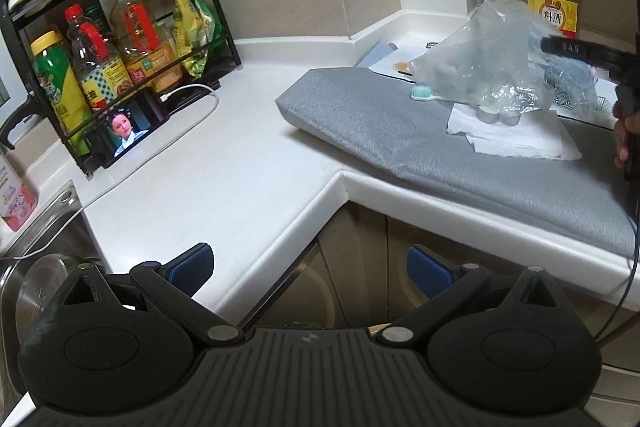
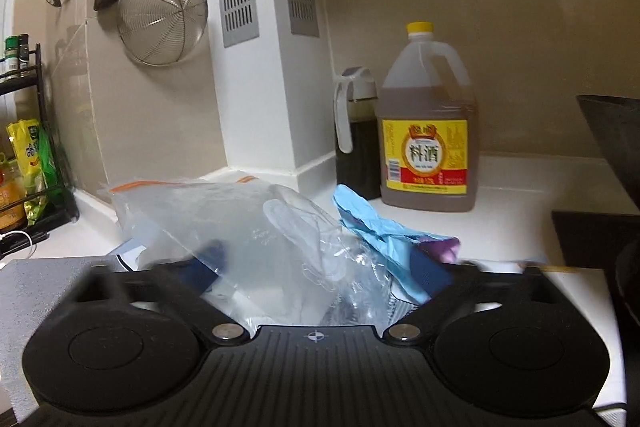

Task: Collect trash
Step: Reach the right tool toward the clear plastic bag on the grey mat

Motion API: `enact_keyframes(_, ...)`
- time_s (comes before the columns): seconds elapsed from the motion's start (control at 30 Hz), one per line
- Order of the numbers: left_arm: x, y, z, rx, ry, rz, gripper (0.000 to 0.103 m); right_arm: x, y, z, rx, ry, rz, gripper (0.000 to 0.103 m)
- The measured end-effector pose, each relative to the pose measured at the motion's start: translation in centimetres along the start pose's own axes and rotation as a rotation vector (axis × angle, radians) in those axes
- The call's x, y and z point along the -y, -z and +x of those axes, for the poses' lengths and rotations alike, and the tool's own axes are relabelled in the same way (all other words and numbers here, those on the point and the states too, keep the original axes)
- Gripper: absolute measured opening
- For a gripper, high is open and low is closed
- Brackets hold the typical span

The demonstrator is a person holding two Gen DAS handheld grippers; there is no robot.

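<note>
Here the white surface (image 1: 256,155) turns an L-shaped corner, and a grey mat (image 1: 420,147) covers its right-hand stretch. At the back left stands a black rack (image 1: 100,27) of bottles and cups with a phone (image 1: 132,131) propped at its foot. A large jug of cooking wine (image 2: 430,131) stands by the wall, a dark dispenser bottle (image 2: 356,135) just beside it. On the mat lies a crumpled clear plastic bag (image 2: 256,227), resting partly on a white paper napkin (image 1: 516,135); a toothbrush (image 1: 424,94) pokes out at its left, and a blue glove (image 2: 376,227) lies against its right side. The right tool (image 2: 320,267) reaches around the bag with its fingers half spread; blur hides whether the pads press it. The left tool (image 1: 308,271) hangs released over the surface's front edge, with nothing between its blue pads (image 1: 192,267).
</note>
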State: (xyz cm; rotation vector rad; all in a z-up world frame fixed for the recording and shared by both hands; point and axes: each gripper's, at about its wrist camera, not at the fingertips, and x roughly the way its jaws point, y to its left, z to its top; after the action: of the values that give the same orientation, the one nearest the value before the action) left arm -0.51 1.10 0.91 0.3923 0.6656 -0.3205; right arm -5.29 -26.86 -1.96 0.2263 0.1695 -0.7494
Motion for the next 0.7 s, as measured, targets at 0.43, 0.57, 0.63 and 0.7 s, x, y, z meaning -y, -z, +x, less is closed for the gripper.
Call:
enact_keyframes(0.43,4.5,-3.9,3.2,0.014,0.128,-0.028,0.103,3.3,0.3,-2.2,0.173,-0.178,0.219,0.01)
enact_keyframes(0.57,5.7,-5.8,4.1,0.04,0.184,-0.045,0.103,3.5,0.0,-2.6,0.213,-0.178,0.225,0.008)
enact_keyframes(0.63,6.2,-7.0,4.4,0.069,0.207,-0.05,0.103,3.8,-0.2,-2.8,0.228,-0.171,0.237,0.007)
enact_keyframes(0.7,7.0,-8.4,4.8,0.104,0.23,-0.048,0.103,4.3,-0.3,-2.8,0.238,-0.158,0.258,0.007)
